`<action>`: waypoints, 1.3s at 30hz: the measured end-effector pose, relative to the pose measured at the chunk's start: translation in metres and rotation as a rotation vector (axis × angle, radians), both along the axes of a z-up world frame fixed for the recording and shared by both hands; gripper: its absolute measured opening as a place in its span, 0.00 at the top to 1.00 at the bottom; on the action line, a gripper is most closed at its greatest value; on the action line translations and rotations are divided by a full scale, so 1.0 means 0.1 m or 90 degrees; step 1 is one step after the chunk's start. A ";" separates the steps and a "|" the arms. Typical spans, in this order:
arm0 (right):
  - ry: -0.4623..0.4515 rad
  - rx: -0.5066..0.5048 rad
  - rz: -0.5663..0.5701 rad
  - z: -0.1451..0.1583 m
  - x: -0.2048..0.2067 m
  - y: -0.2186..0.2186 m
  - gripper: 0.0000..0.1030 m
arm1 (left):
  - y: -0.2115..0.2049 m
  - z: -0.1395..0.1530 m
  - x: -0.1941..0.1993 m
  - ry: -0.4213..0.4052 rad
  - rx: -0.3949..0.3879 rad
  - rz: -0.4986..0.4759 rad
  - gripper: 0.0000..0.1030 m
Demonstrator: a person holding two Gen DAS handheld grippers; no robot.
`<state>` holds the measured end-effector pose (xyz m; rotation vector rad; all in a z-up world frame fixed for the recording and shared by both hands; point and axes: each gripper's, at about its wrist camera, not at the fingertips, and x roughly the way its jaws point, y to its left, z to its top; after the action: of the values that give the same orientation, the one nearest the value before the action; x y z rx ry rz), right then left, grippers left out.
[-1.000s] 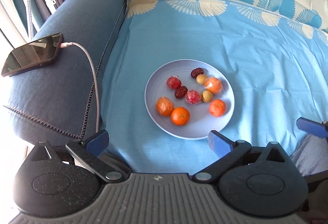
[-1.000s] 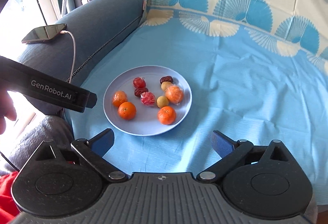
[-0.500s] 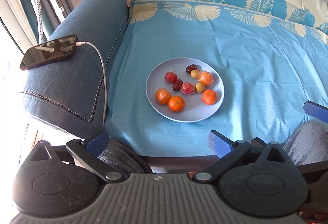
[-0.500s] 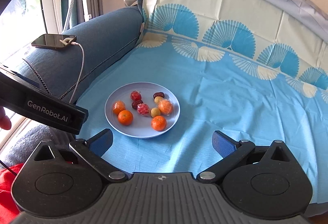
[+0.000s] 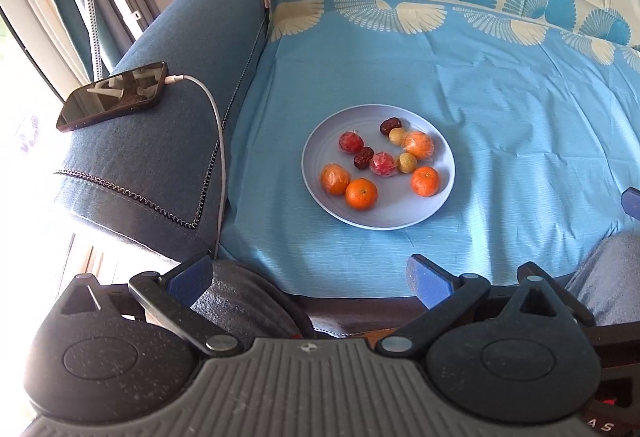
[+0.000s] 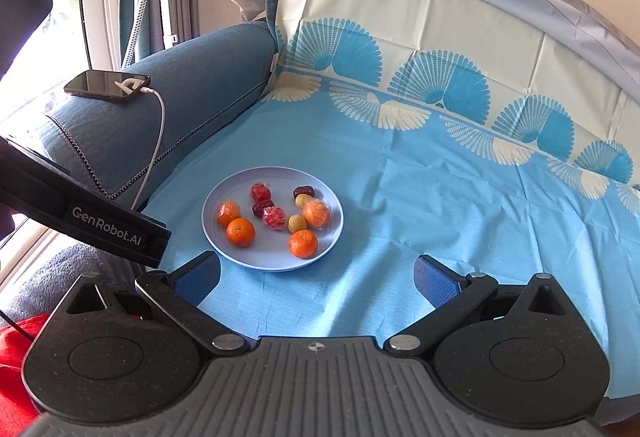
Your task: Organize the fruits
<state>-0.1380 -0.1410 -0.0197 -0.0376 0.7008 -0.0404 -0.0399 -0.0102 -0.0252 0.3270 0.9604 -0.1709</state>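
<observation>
we are seeing right tongs (image 5: 632, 203) cut off at edge | wrapped red fruits (image 6: 273, 218) too small to identify

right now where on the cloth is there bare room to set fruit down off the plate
Bare blue cloth lies right of the plate, out to the fan-pattern border, and in the strip between plate and right gripper. The plate's middle is crowded; the armrest holds a phone.

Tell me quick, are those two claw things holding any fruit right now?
Left gripper: open, holding nothing.
Right gripper: open, holding nothing; all the fruit lies on the plate.
</observation>
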 end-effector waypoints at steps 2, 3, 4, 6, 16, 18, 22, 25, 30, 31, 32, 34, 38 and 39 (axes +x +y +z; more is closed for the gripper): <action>0.000 -0.002 0.002 0.00 0.01 0.00 0.01 | -0.01 0.00 0.00 0.003 -0.001 -0.006 0.00; 0.000 -0.003 0.002 0.01 0.01 0.01 0.01 | -0.01 0.00 0.00 0.003 -0.001 -0.008 0.00; -0.001 -0.004 0.003 0.01 0.01 0.01 0.01 | -0.01 0.00 0.00 0.002 -0.001 -0.008 0.00; -0.001 -0.006 0.004 0.01 0.01 0.01 0.01 | -0.01 0.00 0.00 0.002 0.000 -0.009 0.00; -0.002 -0.012 0.010 0.02 0.02 0.02 0.01 | 0.02 0.00 0.00 0.004 -0.001 -0.006 0.00; -0.002 -0.012 0.011 0.02 0.01 0.03 0.01 | 0.02 0.00 -0.01 0.005 -0.001 -0.004 0.00; -0.002 -0.012 0.011 0.02 0.01 0.03 0.01 | 0.02 0.01 -0.01 0.004 -0.001 -0.005 0.00; -0.002 -0.012 0.012 0.03 0.01 0.03 0.01 | 0.02 0.01 -0.02 0.003 -0.001 -0.008 0.00; -0.002 -0.012 0.011 0.02 0.01 0.04 0.01 | 0.01 0.00 -0.02 0.003 0.000 -0.008 0.00; -0.002 -0.012 0.011 0.02 0.01 0.04 0.01 | 0.01 0.00 -0.02 0.003 0.001 -0.008 0.00; -0.002 -0.012 0.011 0.02 0.01 0.03 0.01 | 0.01 0.00 -0.02 0.004 0.001 -0.008 0.00; -0.002 -0.012 0.011 0.02 0.01 0.04 0.01 | 0.01 0.00 -0.02 0.004 0.001 -0.009 0.00; -0.002 -0.012 0.012 0.03 0.01 0.03 0.01 | 0.01 0.00 -0.02 0.004 0.003 -0.011 0.00; -0.002 -0.012 0.012 0.03 0.01 0.03 0.01 | 0.01 0.00 -0.02 0.005 0.003 -0.011 0.00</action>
<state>-0.1370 -0.1377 -0.0171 -0.0618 0.6974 -0.0290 -0.0422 -0.0093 -0.0256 0.3390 0.9656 -0.1852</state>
